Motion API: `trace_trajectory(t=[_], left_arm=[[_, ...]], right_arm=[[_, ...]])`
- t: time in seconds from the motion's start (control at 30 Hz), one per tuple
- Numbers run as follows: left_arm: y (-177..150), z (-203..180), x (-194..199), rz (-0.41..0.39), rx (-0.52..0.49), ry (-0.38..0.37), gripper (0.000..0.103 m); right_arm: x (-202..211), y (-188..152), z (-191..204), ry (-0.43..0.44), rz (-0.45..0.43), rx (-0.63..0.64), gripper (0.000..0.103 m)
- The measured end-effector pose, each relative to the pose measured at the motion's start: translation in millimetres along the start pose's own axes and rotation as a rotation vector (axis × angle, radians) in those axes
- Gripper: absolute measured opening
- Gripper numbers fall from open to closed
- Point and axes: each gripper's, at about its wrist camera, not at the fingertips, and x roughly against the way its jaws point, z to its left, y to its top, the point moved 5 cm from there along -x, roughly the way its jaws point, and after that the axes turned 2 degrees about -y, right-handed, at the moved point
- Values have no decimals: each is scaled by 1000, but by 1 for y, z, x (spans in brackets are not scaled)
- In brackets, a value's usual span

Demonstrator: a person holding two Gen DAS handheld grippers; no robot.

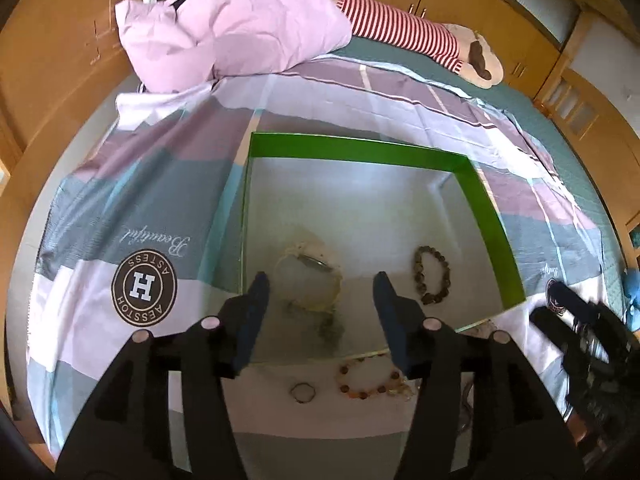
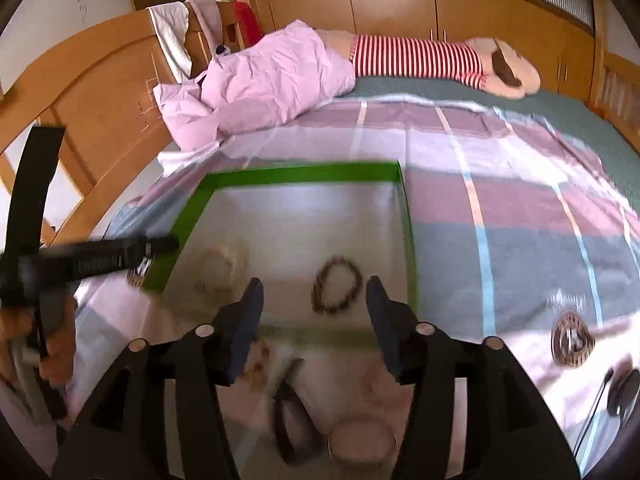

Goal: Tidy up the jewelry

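Observation:
A green-rimmed tray (image 1: 496, 216) lies on the bed. In it are a dark bead bracelet (image 1: 432, 274) and a pale necklace (image 1: 310, 280). My left gripper (image 1: 320, 292) is open and empty, above the tray's near edge. In front of the tray lie an orange bead bracelet (image 1: 372, 380) and a small ring (image 1: 303, 392). My right gripper (image 2: 314, 300) is open and empty, above the tray's (image 2: 408, 240) near edge, close to the dark bracelet (image 2: 336, 284). The pale necklace (image 2: 218, 272) lies to its left. A black band (image 2: 286, 420) and a pale bangle (image 2: 362, 440) lie below it, blurred.
The bed has a checked sheet (image 1: 160, 184), a pink quilt (image 1: 240, 24) and a striped plush toy (image 1: 420, 36) at the far end. The wooden bed frame (image 2: 100, 112) is at the left. A round woven item (image 2: 570, 340) lies on the sheet at the right.

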Motion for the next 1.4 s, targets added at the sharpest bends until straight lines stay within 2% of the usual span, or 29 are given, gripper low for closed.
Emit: trace_trajectory(t=[0.07, 0.13, 0.27, 0.33, 0.37, 0.53, 0.63, 0.7, 0.83, 0.93, 1.07, 1.23, 1.3, 1.33, 1.37, 1.4], left_arm=[[-7, -4, 7, 6, -9, -4, 55], [-19, -7, 18, 8, -16, -18, 59], [-53, -14, 35, 35, -67, -13, 66], [-67, -17, 30, 64, -68, -48, 67], [-78, -22, 21, 105, -72, -59, 67], [-109, -53, -6, 223, -158, -65, 67], [-126, -75, -12, 261, -221, -81, 76], [-140, -90, -17, 280, -279, -71, 77], [-156, -103, -31, 312, -348, -24, 79], [-159, -94, -41, 345, -334, 9, 79], [-160, -78, -49, 380, -308, 62, 79], [-161, -66, -54, 402, -298, 92, 71], [-161, -66, -53, 401, -297, 80, 61], [-161, -68, -51, 398, -301, 73, 51], [-162, -69, -50, 396, -306, 65, 41], [-161, -70, -48, 394, -310, 65, 41]], right_arm=[[11, -21, -9, 5, 26, -22, 63], [12, -42, -12, 6, 65, -37, 65], [1, -86, 10, 36, 165, 41, 67], [-3, -99, 17, -3, 175, 91, 67], [-4, -104, 16, -34, 180, 95, 67], [-6, -115, -23, -135, 212, 10, 67], [-2, -116, -47, -164, 218, -57, 67], [-1, -115, -55, -182, 223, -67, 68], [-6, -119, -42, -139, 244, 4, 67], [-15, -124, -33, -180, 262, 72, 67], [-23, -129, -27, -131, 287, 68, 67], [-34, -131, -19, -136, 295, 112, 67], [-38, -131, -16, -138, 295, 111, 67], [-40, -132, -16, -143, 298, 107, 65], [-41, -132, -17, -156, 291, 110, 58], [-40, -132, -17, -163, 285, 117, 58]])
